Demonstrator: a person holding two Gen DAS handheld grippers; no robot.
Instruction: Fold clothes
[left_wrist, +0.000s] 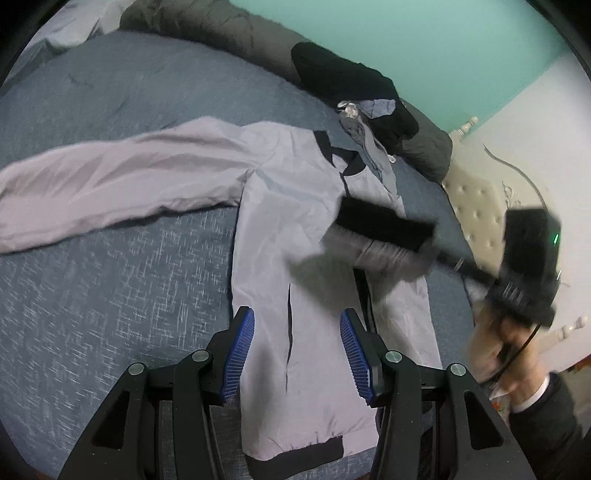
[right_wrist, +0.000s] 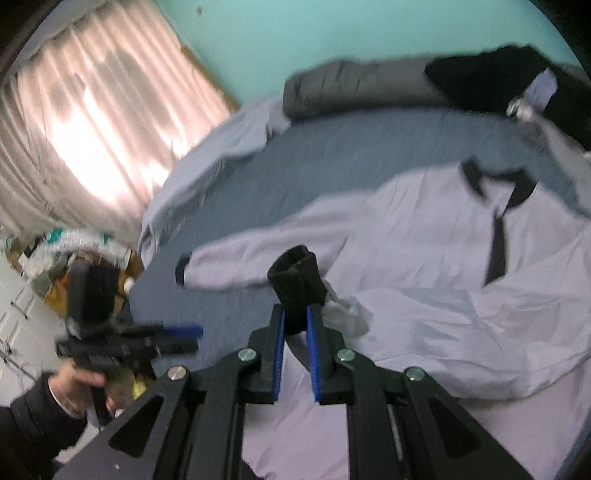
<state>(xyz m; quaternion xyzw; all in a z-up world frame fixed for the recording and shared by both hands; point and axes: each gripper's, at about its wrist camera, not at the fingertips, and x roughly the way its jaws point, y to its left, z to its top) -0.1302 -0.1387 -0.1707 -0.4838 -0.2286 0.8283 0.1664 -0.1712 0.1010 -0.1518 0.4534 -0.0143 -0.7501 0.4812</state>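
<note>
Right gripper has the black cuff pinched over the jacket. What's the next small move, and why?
Probably lower the black cuff onto the jacket's chest and only then let go. The right gripper is shut on that cuff, with the sleeve folded across the front but not yet lying flat. The left gripper hangs open over the hem, holding nothing, free to pin the body if it shifts.

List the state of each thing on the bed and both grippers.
Jacket: flat on the bed, one sleeve spread out, the other lifted over its front.
Cuff: pinched in the right gripper.
Left gripper: open, empty, over the hem.
Clothes pile: unfolded.
</note>
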